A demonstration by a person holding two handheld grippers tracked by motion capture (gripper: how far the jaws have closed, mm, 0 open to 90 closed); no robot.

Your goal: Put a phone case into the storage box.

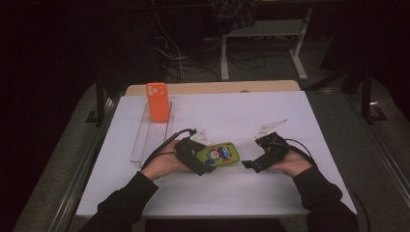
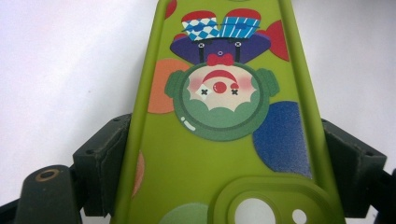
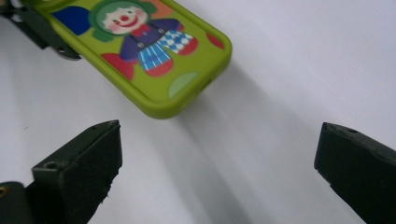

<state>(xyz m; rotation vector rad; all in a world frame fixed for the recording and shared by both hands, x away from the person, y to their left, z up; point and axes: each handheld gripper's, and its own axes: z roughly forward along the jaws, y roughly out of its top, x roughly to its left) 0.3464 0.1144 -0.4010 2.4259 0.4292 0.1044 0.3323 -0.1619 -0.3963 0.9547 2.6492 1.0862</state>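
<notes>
The left gripper (image 1: 205, 162) lies low over the white table (image 1: 241, 116), forearm coming in from the near edge, its jaws clamped on the long sides of the green clown phone case (image 1: 220, 153). The right gripper (image 1: 249, 164) points at the case's free end, jaws spread wide and empty, just apart from it. Bare table lies between them; an orange phone case (image 1: 157, 101) stands far left on a clear tray (image 1: 145, 140)

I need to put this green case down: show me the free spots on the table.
Bare white table lies right of the orange case, and along the near edge. Crowded: the clear rack at left, and mid-table around the left gripper, green case and right gripper.
</notes>
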